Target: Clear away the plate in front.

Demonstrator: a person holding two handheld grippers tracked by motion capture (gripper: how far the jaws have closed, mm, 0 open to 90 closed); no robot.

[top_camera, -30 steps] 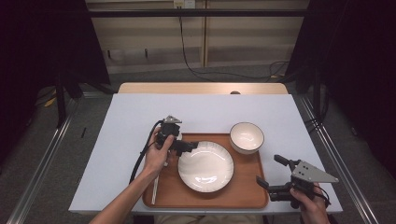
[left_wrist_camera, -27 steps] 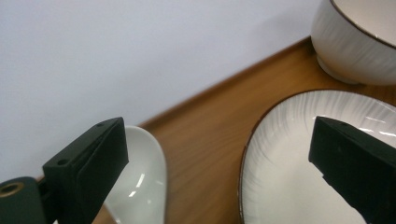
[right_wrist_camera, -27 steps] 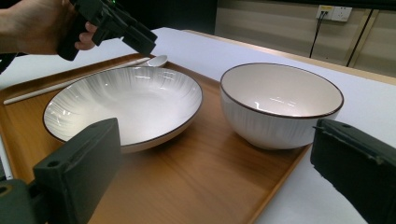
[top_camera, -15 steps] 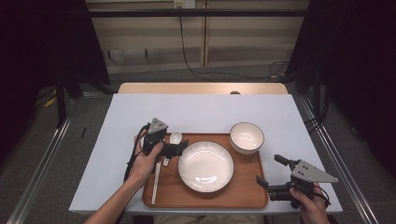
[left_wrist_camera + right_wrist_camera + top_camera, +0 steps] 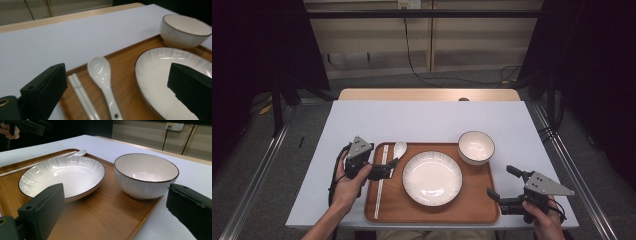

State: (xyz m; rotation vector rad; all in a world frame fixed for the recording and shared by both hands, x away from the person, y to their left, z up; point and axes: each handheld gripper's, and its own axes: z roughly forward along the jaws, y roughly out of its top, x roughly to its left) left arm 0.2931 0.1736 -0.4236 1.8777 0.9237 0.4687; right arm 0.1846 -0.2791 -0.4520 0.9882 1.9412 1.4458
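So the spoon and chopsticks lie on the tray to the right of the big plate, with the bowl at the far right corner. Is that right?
Not quite. The spoon and chopsticks lie to the left of the plate, as the high view shows. They are on the tray, and the bowl does sit at its far right corner.

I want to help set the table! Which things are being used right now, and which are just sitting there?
In use: left gripper, open by the spoon and chopsticks on the tray.
Just sitting: plate, bowl, right gripper.
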